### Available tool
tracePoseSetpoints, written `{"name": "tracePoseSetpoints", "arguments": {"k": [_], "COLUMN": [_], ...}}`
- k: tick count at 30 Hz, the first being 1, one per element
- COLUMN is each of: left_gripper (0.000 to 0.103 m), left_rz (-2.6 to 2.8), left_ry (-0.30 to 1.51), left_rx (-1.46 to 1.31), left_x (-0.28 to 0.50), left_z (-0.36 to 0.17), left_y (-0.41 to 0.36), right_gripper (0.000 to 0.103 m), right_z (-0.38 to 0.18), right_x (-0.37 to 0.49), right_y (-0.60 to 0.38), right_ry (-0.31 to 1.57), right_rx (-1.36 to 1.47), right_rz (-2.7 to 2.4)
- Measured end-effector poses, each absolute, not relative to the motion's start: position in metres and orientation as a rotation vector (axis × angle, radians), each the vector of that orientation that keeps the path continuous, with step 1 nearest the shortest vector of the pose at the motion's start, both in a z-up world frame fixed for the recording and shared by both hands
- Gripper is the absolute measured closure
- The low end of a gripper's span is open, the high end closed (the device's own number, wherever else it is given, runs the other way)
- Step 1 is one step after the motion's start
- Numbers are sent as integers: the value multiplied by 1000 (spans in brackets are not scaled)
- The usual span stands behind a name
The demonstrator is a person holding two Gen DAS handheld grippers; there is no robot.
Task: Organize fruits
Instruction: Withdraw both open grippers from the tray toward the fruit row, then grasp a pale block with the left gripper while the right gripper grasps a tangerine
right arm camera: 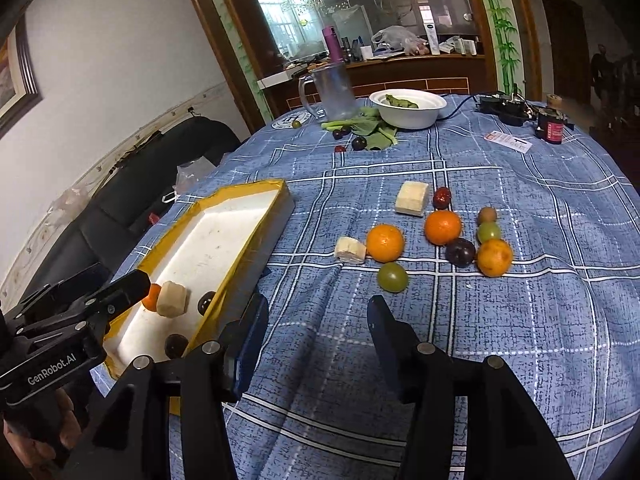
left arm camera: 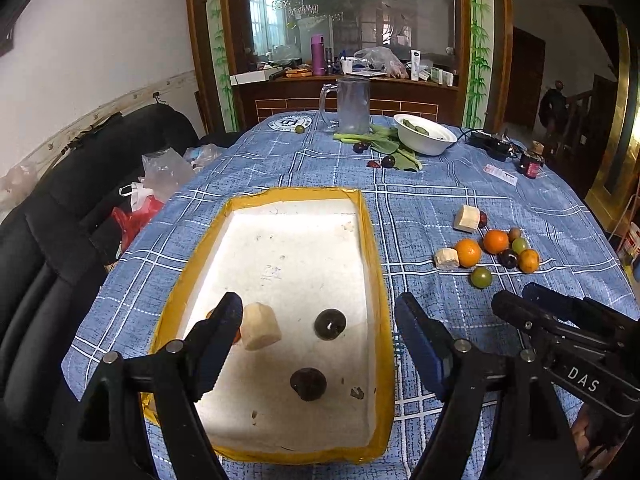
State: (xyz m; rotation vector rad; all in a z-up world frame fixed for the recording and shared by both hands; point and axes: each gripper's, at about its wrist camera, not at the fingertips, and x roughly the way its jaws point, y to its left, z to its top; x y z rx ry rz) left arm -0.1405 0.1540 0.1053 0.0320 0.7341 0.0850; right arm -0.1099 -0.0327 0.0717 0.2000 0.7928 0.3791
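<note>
A yellow-rimmed white foam tray point(left arm camera: 370, 240) point(right arm camera: 244, 248) lies on the blue checked tablecloth. In it lie a pale banana chunk point(left arm camera: 262, 326) point(right arm camera: 172, 299), two dark plums point(left arm camera: 329, 324) point(left arm camera: 308, 384) and a small orange point(right arm camera: 152, 297), half hidden behind my left finger. My left gripper point(left arm camera: 320, 320) is open above the tray's near end, empty. My right gripper point(right arm camera: 316, 320) is open and empty over bare cloth, just short of a green fruit point(right arm camera: 393, 277). Beyond it lie oranges point(right arm camera: 385, 243) point(right arm camera: 442, 227) point(right arm camera: 494, 257), banana chunks point(right arm camera: 350, 249) point(right arm camera: 412, 198), a plum point(right arm camera: 461, 252) and other small fruits.
At the far end stand a glass mug point(left arm camera: 353, 105), a white bowl point(left arm camera: 425, 136) with greens, leafy greens with dark fruits point(left arm camera: 387, 161), a small jar point(left arm camera: 530, 164) and a charger point(left arm camera: 490, 142). Black seats and plastic bags point(left arm camera: 160, 184) lie off the table's left edge.
</note>
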Motion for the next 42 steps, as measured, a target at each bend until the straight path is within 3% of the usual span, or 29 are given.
{"name": "tracePoseSetpoints", "arguments": {"k": [19,27,42], "left_gripper": [25,24,25], "left_rz": [72,58,-124], "left_ry": [787,809,877], "left_rx": [27,-18,-8], "left_x": [-131,-124,-91], "left_z": [90,84,72], "left_y": [152,160,102], "right_gripper": [47,48,48], "right_z": [57,53,43], "right_x": [-107,-99,-52], "right_y": [-41,-96,-133], "right_ry": [826,813,854], "right_rx": [218,244,141], "right_rz": [352,203,100]}}
